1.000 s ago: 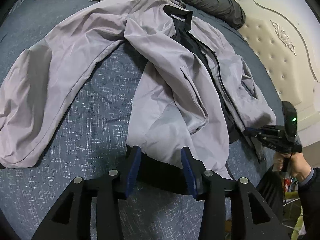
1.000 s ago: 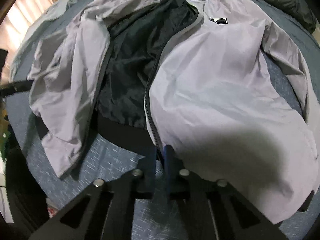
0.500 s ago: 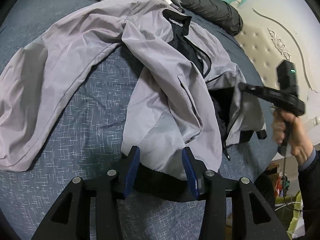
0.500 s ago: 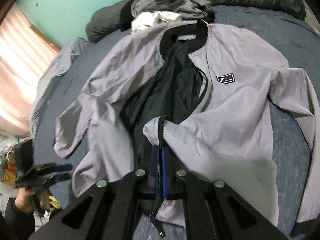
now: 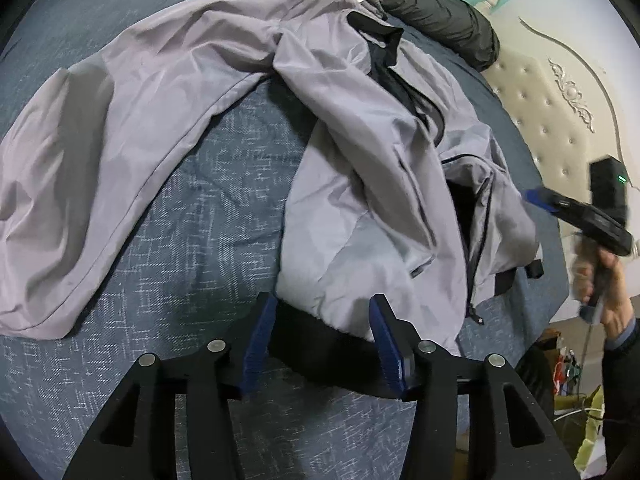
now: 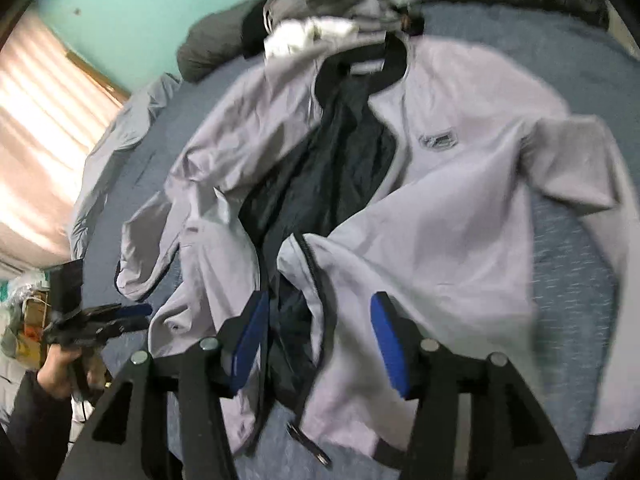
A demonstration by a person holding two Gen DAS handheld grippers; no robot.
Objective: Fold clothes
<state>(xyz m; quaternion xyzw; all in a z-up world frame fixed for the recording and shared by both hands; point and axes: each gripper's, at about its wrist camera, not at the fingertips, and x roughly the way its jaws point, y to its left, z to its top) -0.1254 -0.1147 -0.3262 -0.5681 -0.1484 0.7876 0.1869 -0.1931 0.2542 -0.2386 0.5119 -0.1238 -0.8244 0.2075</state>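
Note:
A light grey zip jacket [image 5: 360, 184] with black lining, collar and hem lies open on the blue bed [image 5: 224, 208]; it also shows in the right wrist view [image 6: 460, 216]. My left gripper [image 5: 322, 316] is open, its blue pads either side of the jacket's black hem [image 5: 320, 348], which sits between them. My right gripper [image 6: 316, 320] is open, held above the jacket's zip edge [image 6: 312, 264], with nothing in it. In the left wrist view the right gripper [image 5: 540, 200] hovers at the jacket's far side. One sleeve [image 5: 100, 168] stretches out to the left.
Dark bedding [image 5: 436, 12] and a pile of white and grey clothes [image 6: 312, 32] lie beyond the collar. A cream tufted headboard [image 5: 560, 120] stands at the right. A curtained window [image 6: 40, 140] and clutter beside the bed [image 6: 24, 312] show at the left.
My right gripper lifted the zip edge up and over, then opened and let it go; the front panel now lies folded inward. My left gripper stayed open at the hem.

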